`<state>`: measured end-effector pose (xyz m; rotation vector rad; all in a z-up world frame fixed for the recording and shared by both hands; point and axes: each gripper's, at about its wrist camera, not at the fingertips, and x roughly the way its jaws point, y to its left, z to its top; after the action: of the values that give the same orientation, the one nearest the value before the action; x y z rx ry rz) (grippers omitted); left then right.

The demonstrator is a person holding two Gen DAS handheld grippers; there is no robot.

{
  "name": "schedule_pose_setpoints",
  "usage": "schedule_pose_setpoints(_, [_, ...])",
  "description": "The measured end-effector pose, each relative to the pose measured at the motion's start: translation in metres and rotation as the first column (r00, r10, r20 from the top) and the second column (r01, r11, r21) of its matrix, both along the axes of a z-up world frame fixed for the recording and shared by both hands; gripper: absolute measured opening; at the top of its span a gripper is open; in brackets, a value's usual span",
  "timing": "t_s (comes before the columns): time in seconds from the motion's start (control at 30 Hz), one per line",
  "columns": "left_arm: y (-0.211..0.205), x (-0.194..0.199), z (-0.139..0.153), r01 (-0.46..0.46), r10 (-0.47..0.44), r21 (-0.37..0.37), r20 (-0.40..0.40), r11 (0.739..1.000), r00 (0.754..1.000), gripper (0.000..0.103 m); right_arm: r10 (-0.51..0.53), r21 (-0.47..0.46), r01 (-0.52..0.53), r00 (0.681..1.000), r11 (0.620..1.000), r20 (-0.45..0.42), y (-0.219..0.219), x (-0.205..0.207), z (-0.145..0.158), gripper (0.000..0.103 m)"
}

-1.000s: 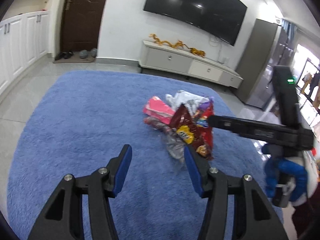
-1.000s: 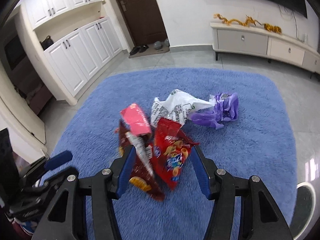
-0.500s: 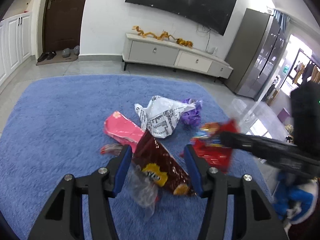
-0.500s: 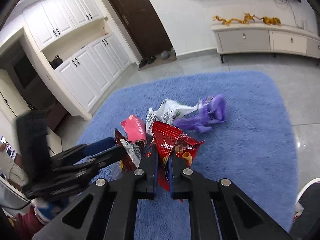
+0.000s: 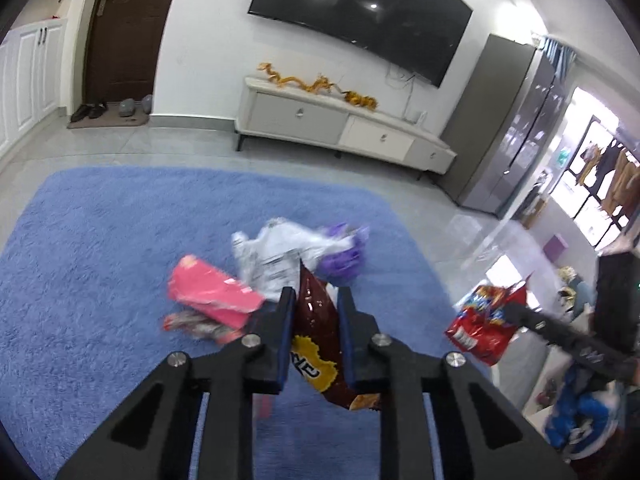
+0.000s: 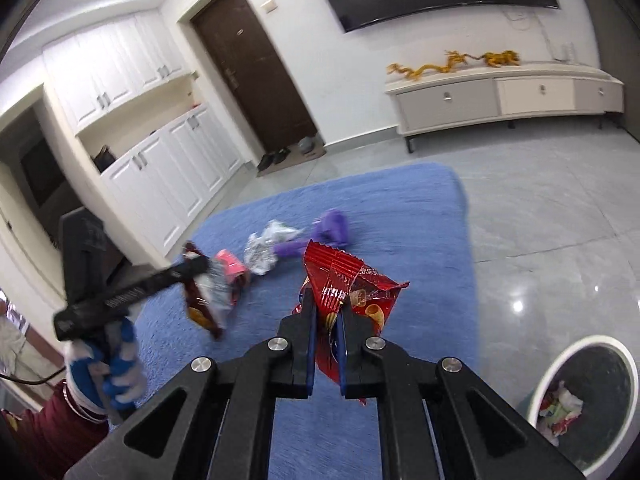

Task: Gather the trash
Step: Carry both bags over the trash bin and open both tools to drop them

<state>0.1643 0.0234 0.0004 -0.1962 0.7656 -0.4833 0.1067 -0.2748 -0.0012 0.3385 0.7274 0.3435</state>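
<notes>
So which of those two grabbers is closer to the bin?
The right gripper, holding a red bag, is nearer the bin. The left gripper is farther, over the rug.

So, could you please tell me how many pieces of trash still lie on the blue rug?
4: a pink packet, a crumpled white plastic bag, a purple wrapper and a reddish wrapper; others may be hidden.
</notes>
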Motion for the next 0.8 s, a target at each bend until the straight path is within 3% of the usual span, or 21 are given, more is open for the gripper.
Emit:
schedule_pose_setpoints(0.13, [-0.043,0.000,0.016,0.087,-0.087,-0.013,-0.012,0.996,0.996,0.019,-0.101,0.002,0.101,0.995,0.995,0.000,-0.049,-0.019,-0.006,0.008])
schedule_pose_setpoints(0.27, [-0.126,0.000,0.016,0.222,-0.222,-0.005,-0.033,0.975,0.974,0.019,-0.247,-0.065,0.245,0.969,0.967,-0.023,-0.105,-0.042,-0.018,0.008])
schedule_pose_setpoints(0.43, [-0.248,-0.006,-0.003,0.378,-0.377,0.004,-0.068,0.926,0.924,0.019,-0.411,-0.107,0.400,0.906,0.910,-0.102,-0.183,-0.067,-0.051,0.009])
schedule_pose_setpoints(0.63, [-0.359,-0.009,-0.041,0.461,-0.454,0.013,-0.139,0.888,0.880,0.023,-0.520,-0.105,0.510,0.836,0.854,-0.176,-0.242,-0.082,-0.083,0.012])
schedule_pose_setpoints(0.7, [-0.386,-0.010,-0.051,0.483,-0.474,0.008,-0.174,0.876,0.863,0.032,-0.550,-0.110,0.539,0.813,0.835,-0.190,-0.256,-0.086,-0.093,0.022])
schedule_pose_setpoints(0.77, [-0.404,-0.012,-0.059,0.496,-0.486,0.003,-0.200,0.868,0.851,0.046,-0.579,-0.123,0.566,0.791,0.815,-0.196,-0.266,-0.091,-0.097,0.047])
schedule_pose_setpoints(0.8, [-0.409,-0.014,-0.061,0.497,-0.486,0.006,-0.201,0.868,0.851,0.050,-0.586,-0.127,0.572,0.787,0.810,-0.194,-0.268,-0.092,-0.097,0.048])
